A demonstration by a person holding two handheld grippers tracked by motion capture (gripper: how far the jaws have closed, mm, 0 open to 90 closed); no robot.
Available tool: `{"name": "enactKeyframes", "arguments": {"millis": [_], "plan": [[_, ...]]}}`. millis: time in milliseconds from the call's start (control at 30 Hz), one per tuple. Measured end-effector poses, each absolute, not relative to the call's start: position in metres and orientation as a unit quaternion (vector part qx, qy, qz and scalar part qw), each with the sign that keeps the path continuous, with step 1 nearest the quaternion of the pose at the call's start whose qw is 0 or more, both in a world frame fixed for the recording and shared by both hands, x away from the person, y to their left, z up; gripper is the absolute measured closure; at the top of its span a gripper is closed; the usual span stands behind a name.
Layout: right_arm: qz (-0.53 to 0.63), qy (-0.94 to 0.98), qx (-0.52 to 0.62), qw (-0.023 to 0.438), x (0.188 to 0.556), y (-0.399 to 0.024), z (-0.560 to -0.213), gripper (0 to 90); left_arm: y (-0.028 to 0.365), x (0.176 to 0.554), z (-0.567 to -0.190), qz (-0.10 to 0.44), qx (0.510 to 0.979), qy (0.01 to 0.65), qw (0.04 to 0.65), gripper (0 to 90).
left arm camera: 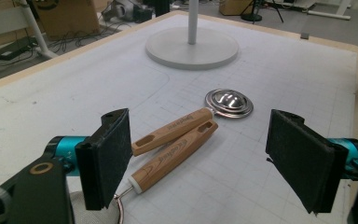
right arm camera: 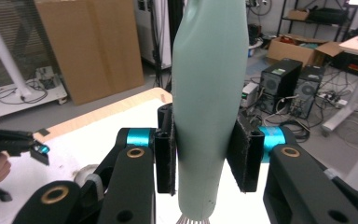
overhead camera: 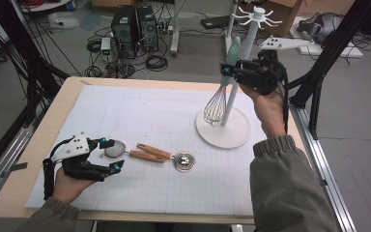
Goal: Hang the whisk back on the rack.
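Note:
My right gripper (overhead camera: pixel 229 72) is raised over the right of the table, shut on the mint-green handle (right arm camera: pixel 209 93) of a whisk. The whisk's wire head (overhead camera: pixel 216 108) hangs down beside the pole of a white hook stand (overhead camera: pixel 224 135). My left gripper (overhead camera: pixel 112 154) rests low at the front left with its jaws wide open. Between its pads (left arm camera: pixel 114 154) lie two wooden handles (left arm camera: pixel 175 149), neither touched. One handle belongs to a small mesh strainer (overhead camera: pixel 114 148), the other to a round metal measuring spoon (overhead camera: pixel 184 161).
A white gridded mat (overhead camera: pixel 125 111) covers the wooden table. The stand's round base (left arm camera: pixel 192 46) takes up the right rear of the mat, and its hooks (overhead camera: pixel 256 14) spread out at the top. Computer towers (overhead camera: pixel 135 26) and cables lie on the floor beyond.

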State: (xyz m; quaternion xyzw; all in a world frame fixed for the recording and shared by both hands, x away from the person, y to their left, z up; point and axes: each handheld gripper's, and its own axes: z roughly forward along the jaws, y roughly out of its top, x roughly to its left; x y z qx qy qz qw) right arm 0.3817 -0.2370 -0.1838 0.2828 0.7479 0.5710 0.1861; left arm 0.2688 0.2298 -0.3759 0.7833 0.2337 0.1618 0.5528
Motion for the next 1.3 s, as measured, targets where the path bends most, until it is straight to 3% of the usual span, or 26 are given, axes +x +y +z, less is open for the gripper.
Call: {"name": "enactKeyframes", "arguments": {"millis": [567, 1300], "plan": [[0.549, 0.732, 0.338, 0.221, 0.394, -0.232, -0.155, 66.9, 0.23, 0.269, -0.375, 0.16, 0.783, 0.229, 0.556, 22.6], [0.529, 0.728, 0.37, 0.233, 0.401, -0.231, -0.154, 66.8, 0.231, 0.269, -0.374, 0.161, 0.782, 0.228, 0.558, 22.9]]}}
